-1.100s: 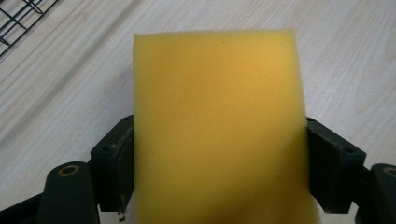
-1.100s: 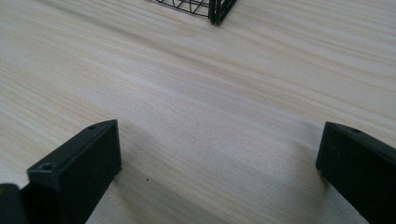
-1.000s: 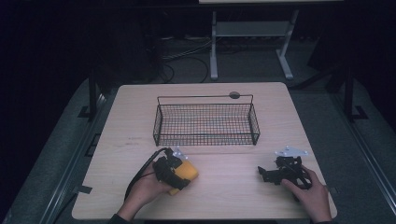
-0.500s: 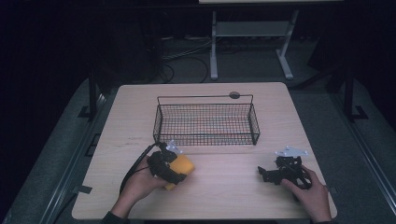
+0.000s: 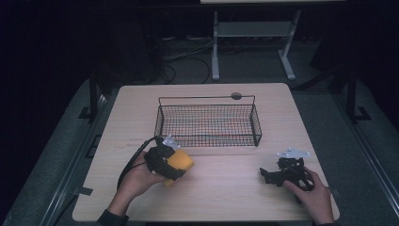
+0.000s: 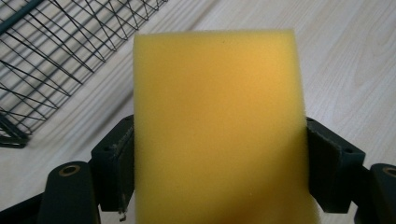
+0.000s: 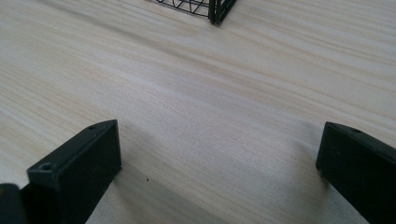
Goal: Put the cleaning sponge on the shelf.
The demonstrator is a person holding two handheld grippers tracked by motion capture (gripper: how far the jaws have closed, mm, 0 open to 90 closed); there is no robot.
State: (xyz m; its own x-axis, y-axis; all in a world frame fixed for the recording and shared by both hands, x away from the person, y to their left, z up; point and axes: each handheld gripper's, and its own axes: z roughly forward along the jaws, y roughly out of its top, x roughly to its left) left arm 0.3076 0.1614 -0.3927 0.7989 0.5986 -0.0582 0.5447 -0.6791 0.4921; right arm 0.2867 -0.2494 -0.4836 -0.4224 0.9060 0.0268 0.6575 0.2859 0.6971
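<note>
A yellow sponge block (image 5: 179,161) is clamped between the jaws of my left gripper (image 5: 175,165), held a little above the table in front of the wire basket's left end. In the left gripper view the sponge (image 6: 217,126) stands upright with both pads (image 6: 122,163) pressed against its sides, and my left gripper (image 6: 217,172) is shut on it. A black wire basket (image 5: 256,123) stands in the middle of the table and holds nothing. My right gripper (image 5: 264,174) rests low at the front right, jaws wide apart. In the right gripper view my right gripper (image 7: 219,158) has only bare wood between its jaws.
The light wooden table (image 5: 221,188) has free room between the two hands. A small dark round disc (image 5: 236,96) lies behind the basket's back rim. A corner of the basket (image 7: 217,9) is at the top of the right gripper view. Dark floor with cables and a stand lies beyond.
My left hand has lifted the sponge off the table and carried it a little toward the basket. The right hand has stayed where it was.
</note>
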